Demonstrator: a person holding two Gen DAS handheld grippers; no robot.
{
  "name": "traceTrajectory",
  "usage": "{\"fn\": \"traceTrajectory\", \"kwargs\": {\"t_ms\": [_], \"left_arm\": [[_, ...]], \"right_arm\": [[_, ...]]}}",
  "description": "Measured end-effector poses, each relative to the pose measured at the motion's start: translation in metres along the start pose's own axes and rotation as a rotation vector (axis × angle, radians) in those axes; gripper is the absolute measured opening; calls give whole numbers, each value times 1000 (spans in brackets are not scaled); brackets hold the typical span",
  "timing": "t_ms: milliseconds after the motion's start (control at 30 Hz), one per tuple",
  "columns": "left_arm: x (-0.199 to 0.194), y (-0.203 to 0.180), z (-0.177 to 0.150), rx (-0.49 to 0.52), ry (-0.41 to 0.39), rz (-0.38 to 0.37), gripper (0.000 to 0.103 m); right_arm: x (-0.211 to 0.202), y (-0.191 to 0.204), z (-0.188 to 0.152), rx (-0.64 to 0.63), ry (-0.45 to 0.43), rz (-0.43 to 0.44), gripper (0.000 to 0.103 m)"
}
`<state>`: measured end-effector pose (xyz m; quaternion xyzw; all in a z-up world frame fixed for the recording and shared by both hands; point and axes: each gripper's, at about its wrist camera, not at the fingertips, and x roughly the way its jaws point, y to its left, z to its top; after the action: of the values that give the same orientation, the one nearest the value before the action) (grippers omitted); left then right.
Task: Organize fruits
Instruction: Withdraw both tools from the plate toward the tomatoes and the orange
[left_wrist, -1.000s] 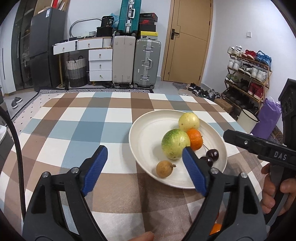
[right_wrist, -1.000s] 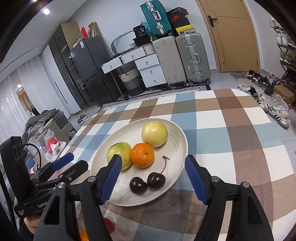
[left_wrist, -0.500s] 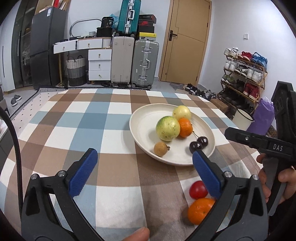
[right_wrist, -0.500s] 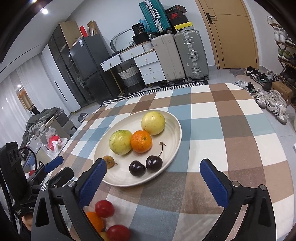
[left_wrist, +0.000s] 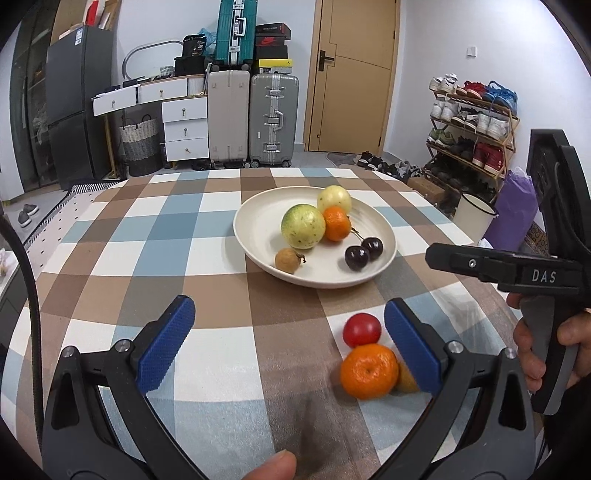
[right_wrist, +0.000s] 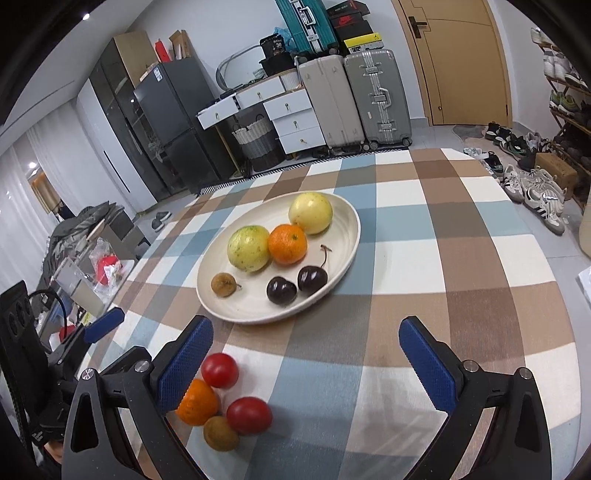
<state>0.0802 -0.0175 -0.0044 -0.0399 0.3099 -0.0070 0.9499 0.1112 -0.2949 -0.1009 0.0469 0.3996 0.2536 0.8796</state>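
Both blue-padded grippers, left gripper (left_wrist: 288, 341) and right gripper (right_wrist: 306, 356), are held wide and empty near the round cream plate (right_wrist: 343, 221) of fruit on the checked tablecloth (right_wrist: 461, 258).

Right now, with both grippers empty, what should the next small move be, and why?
Probably ease the left gripper forward and rightward over the orange on the cloth and close. Both grippers are open and hold nothing, the plate already has fruit, and the orange, two tomatoes and a small brown fruit lie off it.

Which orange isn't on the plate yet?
The round orange tangerine lying on the checked tablecloth beside a red tomato; the other tangerine sits on the cream plate.
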Motion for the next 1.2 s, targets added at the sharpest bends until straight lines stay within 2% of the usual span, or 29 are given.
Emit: {"fn": "traceTrajectory", "kwargs": {"t_ms": [367,767,1200], "left_arm": [[-7,-9,-16,25,42,-18,102],[-5,-9,-21,24,74,-38,102],[3,-3,-20,-13,109,-49,102]], "right_arm": [[1,14,-18,-71,81,-63,102],[10,15,-38,-95,161,-69,102],[20,17,-44,-121,190,-65,102]]}}
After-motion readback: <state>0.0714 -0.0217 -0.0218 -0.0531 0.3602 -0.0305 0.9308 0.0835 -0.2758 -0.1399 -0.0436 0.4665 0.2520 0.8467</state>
